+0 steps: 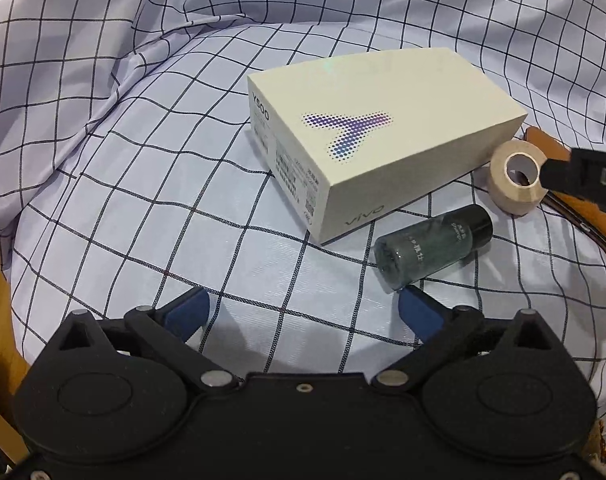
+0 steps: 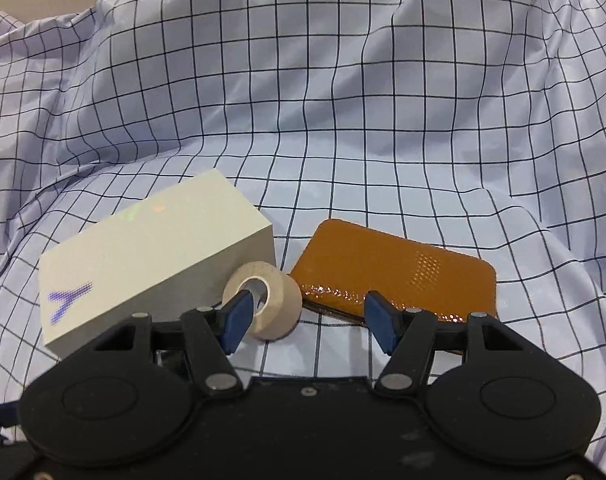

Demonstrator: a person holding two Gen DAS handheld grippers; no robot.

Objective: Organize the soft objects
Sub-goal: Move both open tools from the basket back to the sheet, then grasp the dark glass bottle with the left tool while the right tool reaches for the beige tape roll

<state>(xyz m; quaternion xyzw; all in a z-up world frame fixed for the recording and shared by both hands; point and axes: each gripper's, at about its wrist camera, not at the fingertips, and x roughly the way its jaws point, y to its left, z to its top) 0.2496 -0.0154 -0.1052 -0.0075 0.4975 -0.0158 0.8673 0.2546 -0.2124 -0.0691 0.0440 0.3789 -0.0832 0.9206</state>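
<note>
Progress, by my judgement: barely begun. The checked cloth (image 1: 103,128) lies rumpled and unfolded over the tabletop, with folds heaped at the far side. Four items rest on it: a white box (image 1: 383,128), a tape roll (image 2: 263,300) just beside the box, a dark bottle (image 1: 431,244) lying on its side near the box's front corner, and an orange case (image 2: 395,268) next to the roll.

My left tongs (image 1: 303,312) stand wide and hold nothing, low over bare cloth. My right tongs (image 2: 307,320) also stand wide and empty, the left finger in front of the roll.

Remaining: clear the four items, then fold the cloth.
</note>
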